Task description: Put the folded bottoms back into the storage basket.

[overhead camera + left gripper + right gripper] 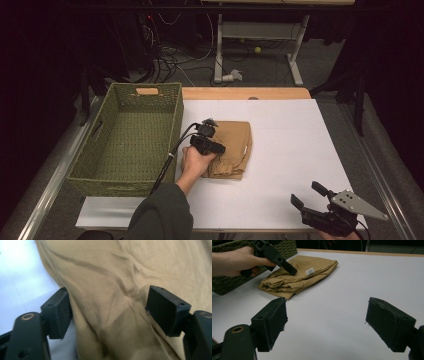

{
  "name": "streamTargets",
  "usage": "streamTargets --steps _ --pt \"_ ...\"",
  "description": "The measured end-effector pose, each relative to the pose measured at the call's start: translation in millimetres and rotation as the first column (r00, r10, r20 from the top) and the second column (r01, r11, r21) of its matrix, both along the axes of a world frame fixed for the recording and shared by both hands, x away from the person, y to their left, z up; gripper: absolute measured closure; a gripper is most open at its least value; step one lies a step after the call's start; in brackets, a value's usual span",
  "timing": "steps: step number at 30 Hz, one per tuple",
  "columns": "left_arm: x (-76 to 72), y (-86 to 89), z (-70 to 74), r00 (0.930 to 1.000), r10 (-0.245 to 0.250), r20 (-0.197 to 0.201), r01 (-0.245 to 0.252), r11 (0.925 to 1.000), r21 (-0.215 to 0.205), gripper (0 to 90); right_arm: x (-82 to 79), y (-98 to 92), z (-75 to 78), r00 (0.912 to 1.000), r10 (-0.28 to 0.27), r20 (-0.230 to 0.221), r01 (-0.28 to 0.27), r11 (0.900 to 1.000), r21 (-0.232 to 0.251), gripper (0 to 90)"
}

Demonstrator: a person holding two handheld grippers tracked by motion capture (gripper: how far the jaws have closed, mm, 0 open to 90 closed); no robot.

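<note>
A folded tan garment (235,145) lies on the white table cover (290,145), just right of the basket. My left gripper (219,148), held in a hand, rests on the garment's left side. In the left gripper view its jaws stand open with the tan cloth (112,277) bulging between them (107,307), and the pads (58,312) are not pressed together. The right gripper view shows the garment (312,265) with a small white label (310,271) and the left gripper (290,269) on top of it. My right gripper (306,193) hovers open near the table's front right corner, nothing between its jaws (327,317).
A green woven basket (172,125) with cut-out handles stands at the table's left, close to the garment (227,283). A wooden strip (245,93) edges the far side. Beyond it are desk legs (219,55) and cables on the floor.
</note>
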State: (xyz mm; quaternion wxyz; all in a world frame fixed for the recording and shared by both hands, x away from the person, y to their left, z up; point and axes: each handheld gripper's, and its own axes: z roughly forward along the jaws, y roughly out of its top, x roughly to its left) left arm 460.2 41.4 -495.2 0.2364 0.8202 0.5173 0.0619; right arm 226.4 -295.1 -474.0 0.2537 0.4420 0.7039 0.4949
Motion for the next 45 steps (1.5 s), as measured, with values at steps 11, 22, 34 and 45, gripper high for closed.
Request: streamTargets --steps 11,22,34,45 --pt "-4.8 -5.5 3.2 0.9986 -0.053 0.005 0.053 0.9986 -0.008 55.3 0.2 0.8 0.2 1.0 0.003 0.004 -0.003 1.0 0.001 18.5" --pt "-4.4 -3.2 3.9 0.9969 -0.07 -0.036 0.067 0.9958 -0.062 74.3 0.5 0.4 0.0 0.9999 0.01 0.0 -0.01 1.0 -0.001 18.5" --pt "-4.9 -0.6 6.1 0.9957 -0.09 -0.019 0.089 0.9931 -0.077 77.2 -0.2 -0.9 0.4 1.0 0.009 0.0 -0.009 1.0 0.005 18.5" --pt "-8.7 1.1 22.4 0.9933 -0.115 0.01 0.115 0.9852 -0.127 78.1 -0.3 -1.6 0.5 1.0 0.008 0.0 -0.008 1.0 0.009 18.5"
